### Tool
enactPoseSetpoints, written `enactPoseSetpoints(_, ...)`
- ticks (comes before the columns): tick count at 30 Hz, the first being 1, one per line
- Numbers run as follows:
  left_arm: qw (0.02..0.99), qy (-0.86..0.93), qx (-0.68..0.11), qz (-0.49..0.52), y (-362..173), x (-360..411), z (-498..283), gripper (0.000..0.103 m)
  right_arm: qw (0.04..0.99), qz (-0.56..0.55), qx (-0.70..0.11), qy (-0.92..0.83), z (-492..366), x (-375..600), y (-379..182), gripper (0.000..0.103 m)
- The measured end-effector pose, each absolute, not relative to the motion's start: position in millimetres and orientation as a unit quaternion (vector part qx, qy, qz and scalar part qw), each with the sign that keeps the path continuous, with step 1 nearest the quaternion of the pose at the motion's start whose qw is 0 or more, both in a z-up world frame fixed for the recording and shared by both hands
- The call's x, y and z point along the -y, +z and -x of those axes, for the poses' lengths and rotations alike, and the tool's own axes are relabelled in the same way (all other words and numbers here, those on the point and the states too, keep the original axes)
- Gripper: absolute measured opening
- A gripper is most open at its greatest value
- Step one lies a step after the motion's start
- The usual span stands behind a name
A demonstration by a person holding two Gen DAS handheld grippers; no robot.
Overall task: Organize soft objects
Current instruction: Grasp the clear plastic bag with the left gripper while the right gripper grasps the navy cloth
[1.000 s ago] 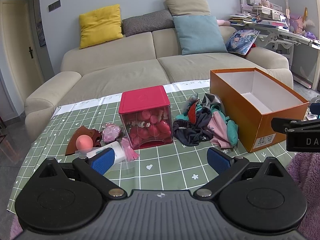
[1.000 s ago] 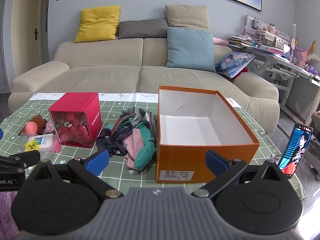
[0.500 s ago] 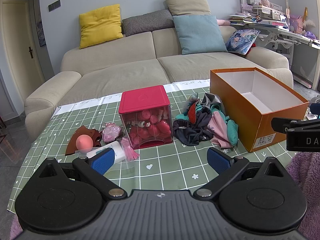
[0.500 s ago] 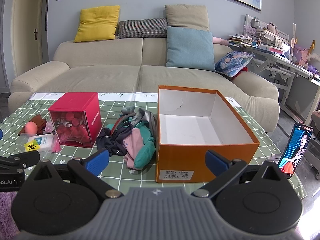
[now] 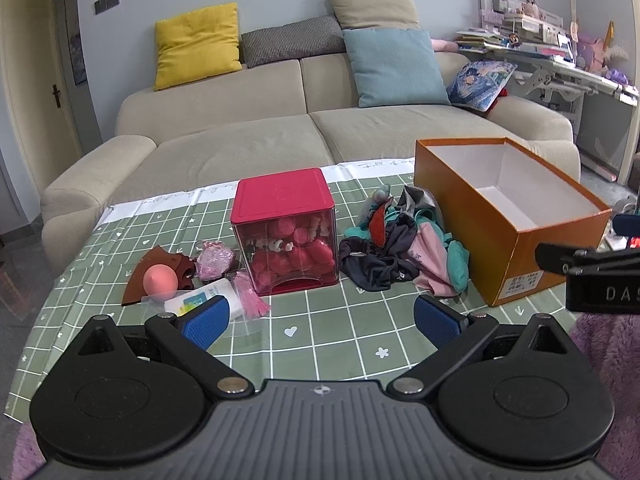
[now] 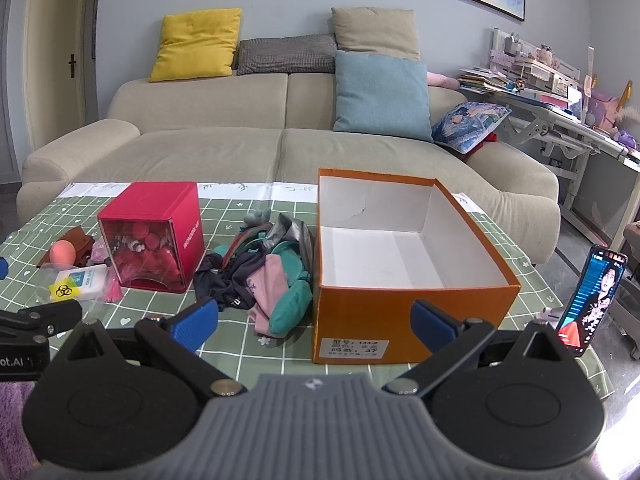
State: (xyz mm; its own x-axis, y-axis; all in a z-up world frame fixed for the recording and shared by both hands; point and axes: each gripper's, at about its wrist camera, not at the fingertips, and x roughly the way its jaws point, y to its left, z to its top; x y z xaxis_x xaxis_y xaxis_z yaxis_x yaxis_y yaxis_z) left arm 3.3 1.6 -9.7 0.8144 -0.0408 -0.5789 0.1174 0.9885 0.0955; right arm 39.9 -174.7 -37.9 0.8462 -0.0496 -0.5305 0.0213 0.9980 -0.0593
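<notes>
While both claws hang spread wide, left gripper (image 5: 320,316) faces the clothes pile (image 5: 404,248) mid-tabletop; right gripper (image 6: 314,322) nearer the orange shoebox (image 6: 404,320).

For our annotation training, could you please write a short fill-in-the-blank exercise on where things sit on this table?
1. The pile of clothes lies between the red box and the ____ shoebox.
2. The shoebox holds ____.
3. Both the left gripper and the right gripper are ____.
4. The pink ball lies to the ____ of the red box.

Missing words: orange; nothing; open; left
</notes>
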Motion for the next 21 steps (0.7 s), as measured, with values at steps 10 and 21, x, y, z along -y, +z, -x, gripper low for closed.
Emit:
enactPoseSetpoints(10,0.936,-0.071,-0.343,-0.036,-5.4,-14.9,-16.3,0.083,0.952,0.028,-0.301,0.044,-52.9,161.3,-37.7,0.1)
enactPoseSetpoints(21,0.921,-0.05,-0.387,0.004,-17.3,-52.7,-48.9,0.077,0.936,0.066,-0.322,0.127,-88.1,121.2,-51.2,0.086)
